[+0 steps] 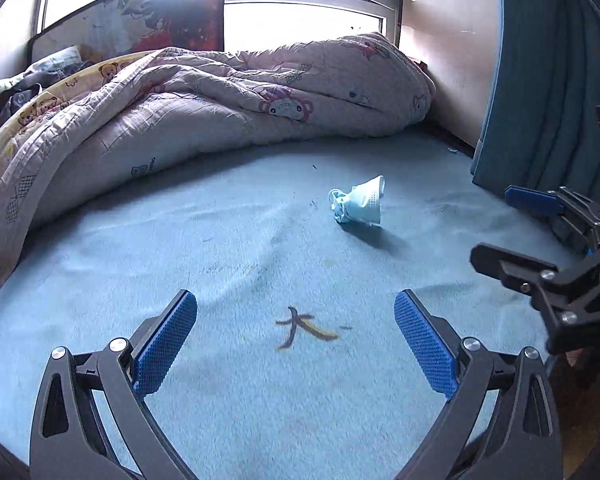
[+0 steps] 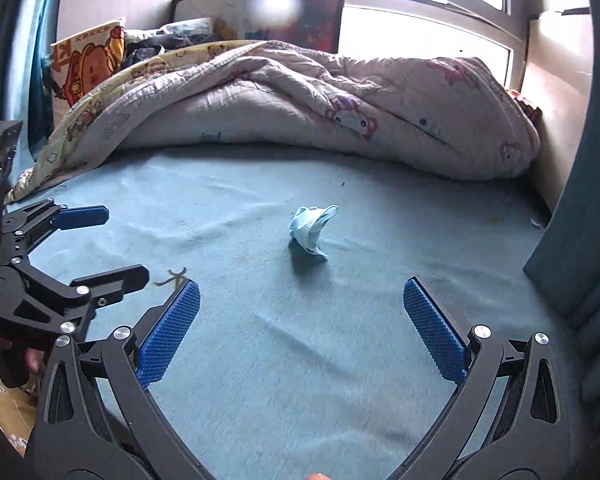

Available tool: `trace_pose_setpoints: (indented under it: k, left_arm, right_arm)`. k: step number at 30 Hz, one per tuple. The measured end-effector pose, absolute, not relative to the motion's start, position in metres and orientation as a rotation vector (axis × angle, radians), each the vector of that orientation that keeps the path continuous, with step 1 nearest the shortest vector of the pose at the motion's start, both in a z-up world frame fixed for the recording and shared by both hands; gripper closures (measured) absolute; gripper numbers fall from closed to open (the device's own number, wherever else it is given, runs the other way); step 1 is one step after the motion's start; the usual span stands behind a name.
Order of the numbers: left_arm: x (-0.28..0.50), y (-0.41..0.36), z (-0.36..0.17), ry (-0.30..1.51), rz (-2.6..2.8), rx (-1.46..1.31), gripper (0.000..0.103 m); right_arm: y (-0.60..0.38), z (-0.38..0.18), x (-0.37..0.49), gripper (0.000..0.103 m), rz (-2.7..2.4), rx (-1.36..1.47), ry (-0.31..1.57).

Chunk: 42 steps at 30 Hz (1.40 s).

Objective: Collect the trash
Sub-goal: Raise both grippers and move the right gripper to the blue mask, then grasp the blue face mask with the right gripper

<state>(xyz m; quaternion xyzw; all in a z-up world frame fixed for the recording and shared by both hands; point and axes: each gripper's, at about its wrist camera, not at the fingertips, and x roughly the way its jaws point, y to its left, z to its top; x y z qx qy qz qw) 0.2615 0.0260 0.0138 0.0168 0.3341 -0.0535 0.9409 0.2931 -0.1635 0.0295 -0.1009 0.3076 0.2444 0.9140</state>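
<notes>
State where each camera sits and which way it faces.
Left wrist: rides the left claw, open, looking across the bed at the banana peel close ahead; right claw shows at the right edge.
Right wrist: rides the right claw, open, facing the mask; left claw and part of a hand show at left.
Shared: mask, peel, quilt, window, curtain.
</notes>
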Motion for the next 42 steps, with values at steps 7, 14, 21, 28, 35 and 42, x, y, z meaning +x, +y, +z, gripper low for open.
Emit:
trace_pose_setpoints:
  k: [7,14,21,28,35,42]
  left_arm:
    - [0.325,0.051,0.006,0.758,-0.122,-0.017,0.006]
    - [0.359,0.054,-0.020,0.836,-0.067,0.055,0.006]
    - [0.371,0.078,-0.029,0.909,-0.053,-0.076,0.006]
    - [0.374,0.059,-0.035,0.948,-0.025,0.036,0.006]
    - [0.373,0.055,-0.034,0.952,-0.005,0.072,0.006]
    - [0.375,0.064,-0.033,0.951,-0.023,0.033,0.006]
  right_arm:
    - [-0.137,-0.009,0.371,0.005,0.466,-0.249,0.721]
    - [-0.113,-0.027,0.413,0.025,0.454,-0.279,0.786]
    - [-0.107,-0.036,0.426,0.050,0.484,-0.269,0.855]
    - [-0.099,-0.039,0.436,0.057,0.498,-0.275,0.886]
    - [-0.097,-0.035,0.432,0.073,0.501,-0.297,0.856]
    - [-0.110,-0.030,0.430,0.076,0.493,-0.237,0.832]
